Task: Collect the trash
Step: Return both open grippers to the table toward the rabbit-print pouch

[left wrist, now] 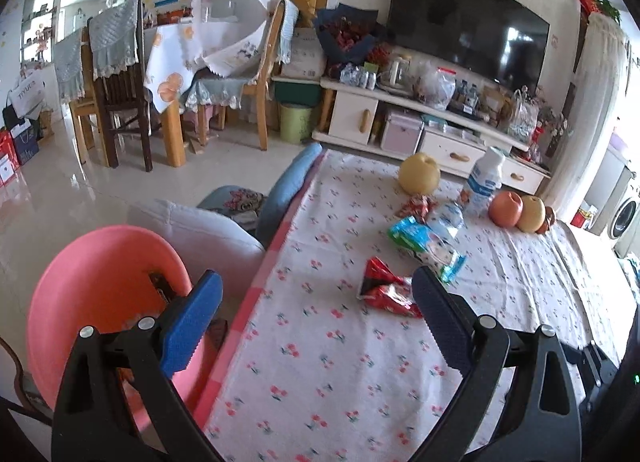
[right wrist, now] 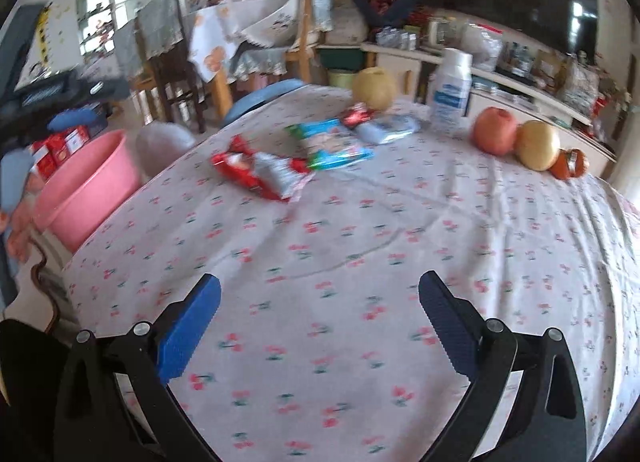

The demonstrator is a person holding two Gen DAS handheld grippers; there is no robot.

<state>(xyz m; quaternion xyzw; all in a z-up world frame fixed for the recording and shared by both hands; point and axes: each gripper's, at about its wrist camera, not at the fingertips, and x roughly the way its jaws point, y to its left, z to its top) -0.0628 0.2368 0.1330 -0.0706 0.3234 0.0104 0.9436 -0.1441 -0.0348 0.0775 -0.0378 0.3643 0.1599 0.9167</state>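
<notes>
Holding both tongs apart and empty: my left tongs (left wrist: 316, 290) hover at the desk (left wrist: 320, 362) edge, one finger over the pink basin (left wrist: 100, 262); my right tongs (right wrist: 320, 294) hover above bare cloth. Trash lies ahead: red wrapper (right wrist: 260, 171), blue-green wrapper (right wrist: 332, 141), both beside the fruit.

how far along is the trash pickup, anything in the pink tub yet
Barely started, it seems. The pink tub beside the table shows something dark inside, too unclear to identify. Nothing is in hand: the left gripper and right gripper are open and empty. Left on the tablecloth: the red wrapper, the blue-green wrapper and smaller wrappers near the bottle.
</notes>
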